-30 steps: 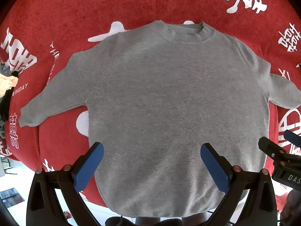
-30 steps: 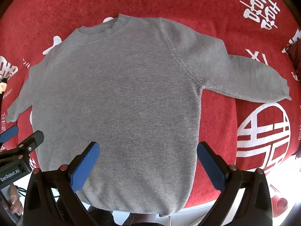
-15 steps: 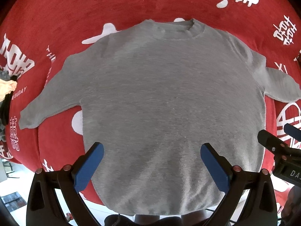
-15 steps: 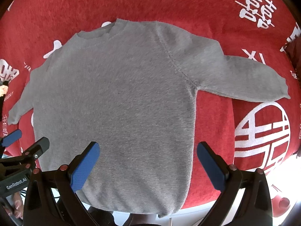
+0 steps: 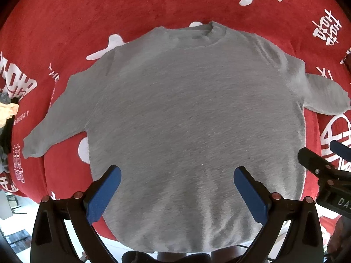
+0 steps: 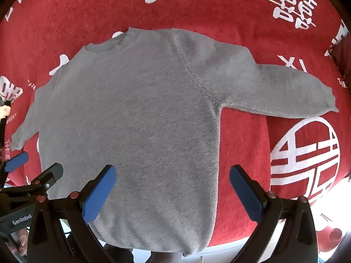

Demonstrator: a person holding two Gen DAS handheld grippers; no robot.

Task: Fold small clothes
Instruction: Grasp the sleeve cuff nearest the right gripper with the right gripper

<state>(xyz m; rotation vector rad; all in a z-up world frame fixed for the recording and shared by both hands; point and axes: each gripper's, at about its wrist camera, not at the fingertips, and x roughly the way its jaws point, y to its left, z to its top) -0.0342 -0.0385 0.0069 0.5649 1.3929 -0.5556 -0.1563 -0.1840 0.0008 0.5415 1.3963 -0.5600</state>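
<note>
A small grey long-sleeved sweater (image 5: pixel 193 118) lies flat and face up on a red blanket (image 5: pixel 131 6), collar far, hem near, both sleeves spread out. It also shows in the right wrist view (image 6: pixel 140 127). My left gripper (image 5: pixel 176 179) is open and empty, hovering above the hem's middle. My right gripper (image 6: pixel 172 179) is open and empty above the hem's right part, its right finger (image 6: pixel 245 192) over the blanket. Each gripper shows at the edge of the other's view: the right one (image 5: pixel 326 171), the left one (image 6: pixel 30 171).
The red blanket with white characters covers the surface; its near edge drops to a light floor (image 6: pixel 237 243). A pile of dark and tan clothes (image 5: pixel 6 118) lies at the far left. The right sleeve (image 6: pixel 285 92) reaches toward a white round emblem (image 6: pixel 305 153).
Both grippers have drawn back a little and shifted, so the sweater sits lower and smaller in view. The sweater has not moved. Both stay open.
</note>
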